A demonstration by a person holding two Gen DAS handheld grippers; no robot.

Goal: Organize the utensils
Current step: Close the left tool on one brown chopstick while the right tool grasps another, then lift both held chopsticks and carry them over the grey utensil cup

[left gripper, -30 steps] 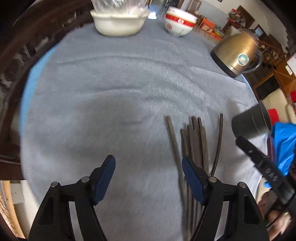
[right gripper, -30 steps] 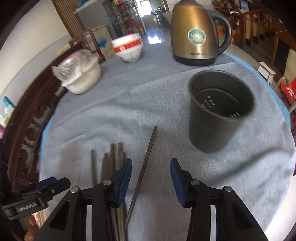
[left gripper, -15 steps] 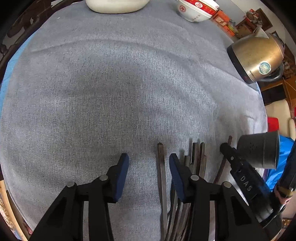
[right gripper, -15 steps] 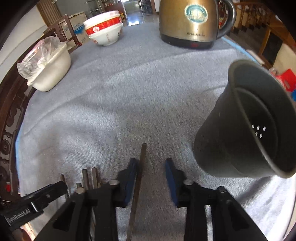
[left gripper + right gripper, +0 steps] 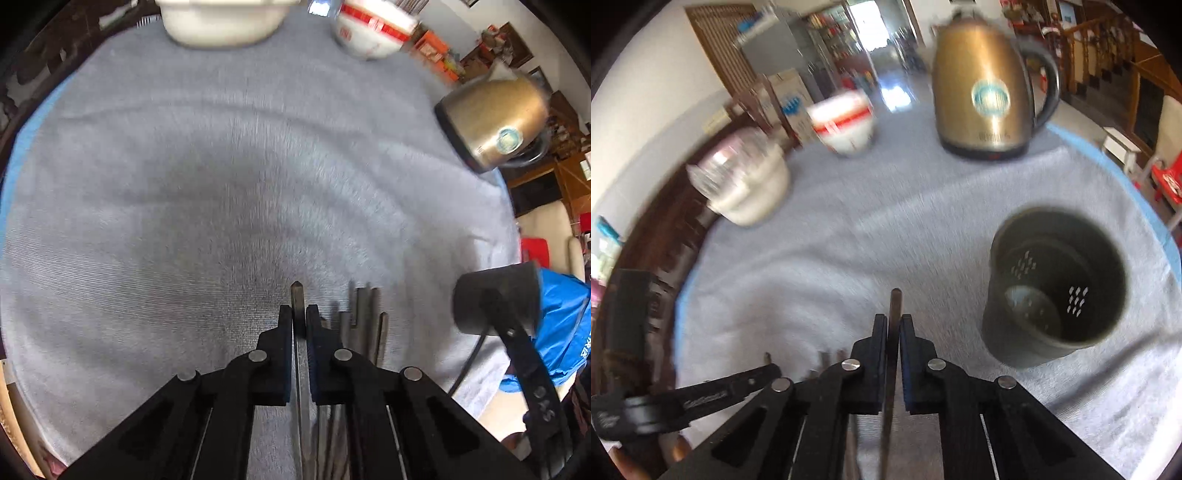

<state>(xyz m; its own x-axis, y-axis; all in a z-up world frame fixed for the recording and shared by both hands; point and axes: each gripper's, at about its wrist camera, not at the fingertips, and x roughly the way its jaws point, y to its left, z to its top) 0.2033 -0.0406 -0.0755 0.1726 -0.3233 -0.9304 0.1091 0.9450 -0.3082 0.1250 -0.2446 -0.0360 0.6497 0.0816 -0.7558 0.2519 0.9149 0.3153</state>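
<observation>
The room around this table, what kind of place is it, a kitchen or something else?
Most likely a home dining room. A round table under a grey cloth holds an electric kettle, a red-banded bowl and a chopstick holder; wooden furniture stands behind.
</observation>
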